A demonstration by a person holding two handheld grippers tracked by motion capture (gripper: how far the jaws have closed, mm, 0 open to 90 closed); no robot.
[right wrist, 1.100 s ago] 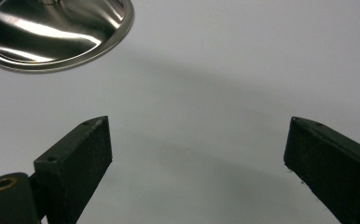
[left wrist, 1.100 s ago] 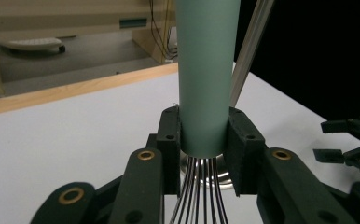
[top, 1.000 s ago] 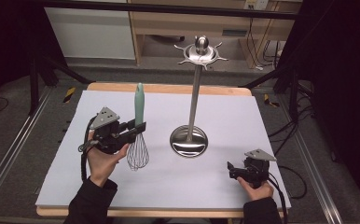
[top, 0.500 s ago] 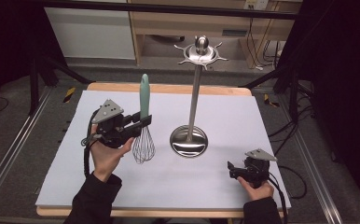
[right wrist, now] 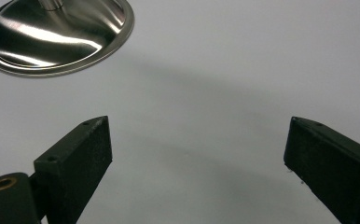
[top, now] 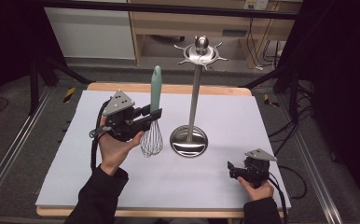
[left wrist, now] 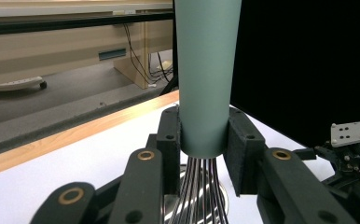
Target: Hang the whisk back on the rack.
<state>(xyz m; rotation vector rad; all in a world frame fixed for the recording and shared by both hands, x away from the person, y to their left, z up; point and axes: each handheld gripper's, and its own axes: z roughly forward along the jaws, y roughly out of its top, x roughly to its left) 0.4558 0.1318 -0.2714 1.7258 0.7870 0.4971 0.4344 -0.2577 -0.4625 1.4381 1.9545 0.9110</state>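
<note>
A whisk [top: 154,116] with a pale green handle [left wrist: 205,70] and a wire head stands upright above the white table, left of the steel stand. My left gripper [top: 145,119] is shut on the lower end of the handle [top: 155,88], its jaws pressing both sides just above the wires [left wrist: 201,191]. The steel utensil stand [top: 194,93] has a round base [right wrist: 57,32] and a hooked crown on top. My right gripper [top: 231,169] rests low at the table's front right, open, with bare white surface between its jaws [right wrist: 197,158].
The white board [top: 215,186] covers a wooden table whose edge [top: 178,88] shows at the back. Wooden shelving and cables [top: 252,42] stand behind the table. Metal rails [top: 10,154] run along the floor on both sides. The right gripper [left wrist: 350,149] shows far off in the left gripper view.
My left gripper has lifted the whisk higher and carried it to the right, nearer the stand. The right gripper has stayed put.
</note>
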